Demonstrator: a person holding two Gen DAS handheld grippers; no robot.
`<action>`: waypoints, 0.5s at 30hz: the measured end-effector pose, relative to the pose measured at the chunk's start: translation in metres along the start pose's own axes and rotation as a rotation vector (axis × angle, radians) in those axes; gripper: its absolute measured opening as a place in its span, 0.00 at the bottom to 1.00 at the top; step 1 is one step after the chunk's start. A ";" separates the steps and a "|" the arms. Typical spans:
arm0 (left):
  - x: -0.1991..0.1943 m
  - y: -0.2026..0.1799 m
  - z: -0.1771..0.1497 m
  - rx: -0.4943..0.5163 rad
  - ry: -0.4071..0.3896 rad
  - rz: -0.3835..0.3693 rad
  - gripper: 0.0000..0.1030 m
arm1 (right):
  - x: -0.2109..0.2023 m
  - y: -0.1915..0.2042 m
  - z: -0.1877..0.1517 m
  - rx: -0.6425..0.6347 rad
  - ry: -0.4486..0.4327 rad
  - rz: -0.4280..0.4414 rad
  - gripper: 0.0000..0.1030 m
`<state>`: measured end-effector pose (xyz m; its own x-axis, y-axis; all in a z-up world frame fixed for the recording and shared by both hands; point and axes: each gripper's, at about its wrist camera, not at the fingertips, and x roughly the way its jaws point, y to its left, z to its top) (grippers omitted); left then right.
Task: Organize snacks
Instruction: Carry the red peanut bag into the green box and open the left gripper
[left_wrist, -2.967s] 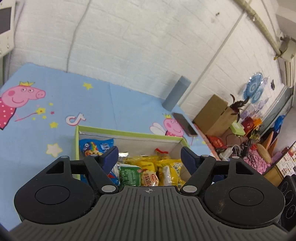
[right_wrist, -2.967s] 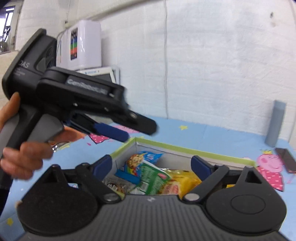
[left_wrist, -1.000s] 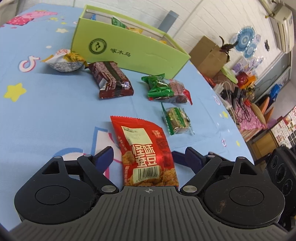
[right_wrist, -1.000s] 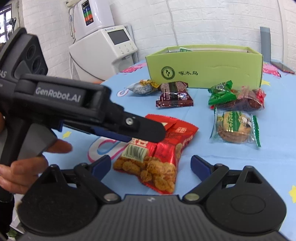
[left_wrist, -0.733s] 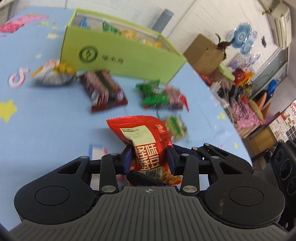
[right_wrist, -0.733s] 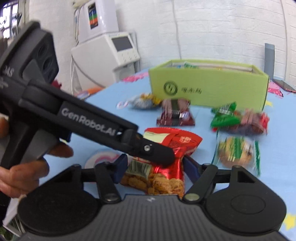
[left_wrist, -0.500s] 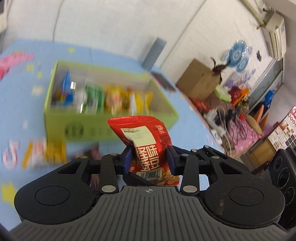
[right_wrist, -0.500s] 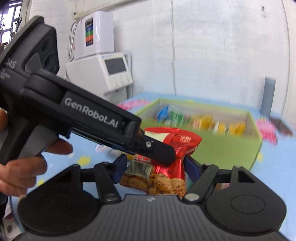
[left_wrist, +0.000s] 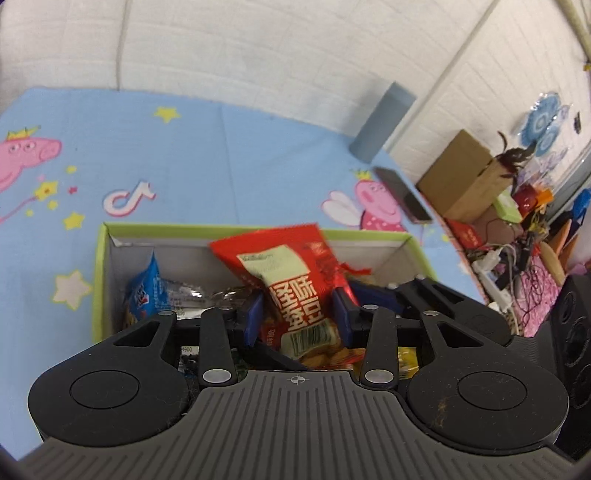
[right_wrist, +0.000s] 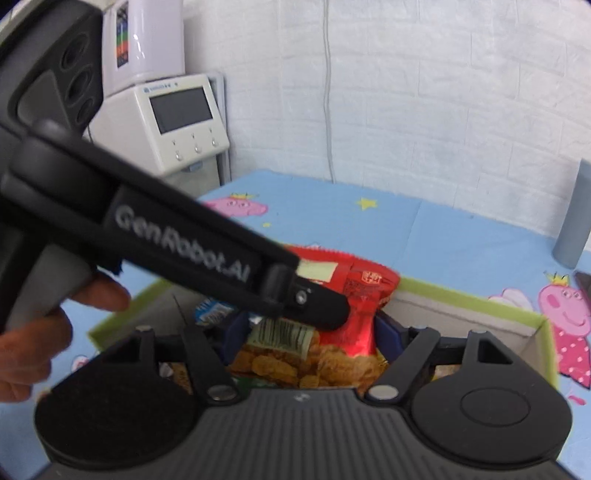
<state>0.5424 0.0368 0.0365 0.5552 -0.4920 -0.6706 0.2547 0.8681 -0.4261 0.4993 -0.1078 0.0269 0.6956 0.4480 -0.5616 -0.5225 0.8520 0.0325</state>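
— Where's the red snack bag (left_wrist: 295, 291)?

— Over the green box (left_wrist: 99, 266). My left gripper (left_wrist: 297, 314) and right gripper (right_wrist: 308, 332) both flank it; their jaws have just been opening.

— Still pinched?

— Left pads look pressed on it. Right, I cannot tell.

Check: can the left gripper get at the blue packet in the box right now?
Probably not yet: the left gripper, jaws just easing open, has the red bag between its pads, above the box; the blue packet lies inside, to the left.
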 end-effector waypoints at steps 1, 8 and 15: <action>0.003 0.004 -0.002 -0.005 -0.003 -0.013 0.30 | 0.004 -0.002 -0.002 0.000 0.001 -0.003 0.83; -0.036 -0.002 -0.005 0.000 -0.113 -0.080 0.59 | -0.026 0.004 -0.002 0.003 -0.058 -0.007 0.92; -0.121 -0.045 -0.062 0.104 -0.223 -0.139 0.76 | -0.148 0.015 -0.048 0.034 -0.189 -0.055 0.92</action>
<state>0.4145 0.0529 0.0988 0.6670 -0.5900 -0.4549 0.4141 0.8012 -0.4320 0.3651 -0.1743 0.0712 0.8044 0.4404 -0.3987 -0.4664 0.8839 0.0353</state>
